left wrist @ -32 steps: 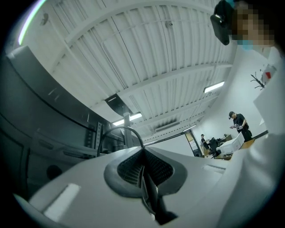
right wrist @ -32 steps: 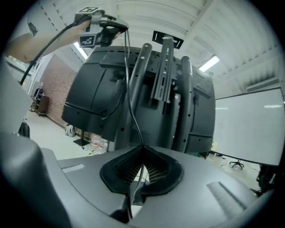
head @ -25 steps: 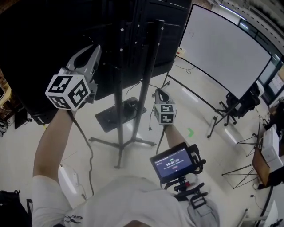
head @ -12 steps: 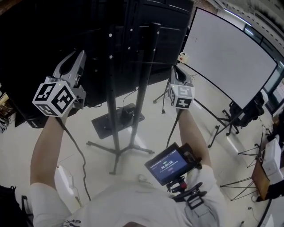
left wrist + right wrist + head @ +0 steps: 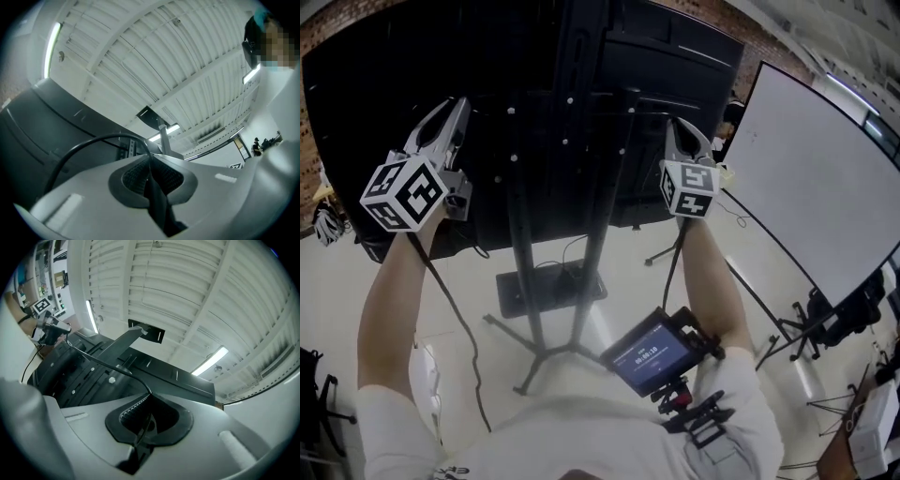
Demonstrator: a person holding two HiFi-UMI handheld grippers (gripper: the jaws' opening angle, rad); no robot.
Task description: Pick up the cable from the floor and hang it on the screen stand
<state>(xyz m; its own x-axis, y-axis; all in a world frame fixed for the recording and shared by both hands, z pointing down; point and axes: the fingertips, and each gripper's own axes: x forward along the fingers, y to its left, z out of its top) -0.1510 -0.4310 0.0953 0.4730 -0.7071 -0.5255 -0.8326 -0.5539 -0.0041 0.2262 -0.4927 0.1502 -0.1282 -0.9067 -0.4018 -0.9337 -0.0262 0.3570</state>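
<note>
Now the cable [image 5: 96,139] is being held at two places, and it is stretching through the air between them in front of the back of the screen [image 5: 412,75]. The left claw [image 5: 453,105] is clenching one part of it, the black line arching up out of its closed pads in the left gripper view. The right claw [image 5: 682,127] is gripping another part, and in the right gripper view the cable [image 5: 101,365] is running from between its shut jaws off toward the other claw. A loose length is hanging from the left claw and trailing down toward the floor [image 5: 356,281].

Compared with a second ago, both claws are sitting higher. The right one has climbed most, from low beside the legs of the screen stand [image 5: 600,225] to the level of the stand's upper uprights. The left one has lifted only a little. Judging from this, the pick-up looks finished and the hanging step is starting. The cable is not yet resting on any part of the stand; it is still needing to be draped over a crosspiece or bracket.

No container is showing in any view. Farther out, a dark base plate [image 5: 548,286] is lying on the floor behind the stand, and a whiteboard [image 5: 806,187] is standing to the right.
</note>
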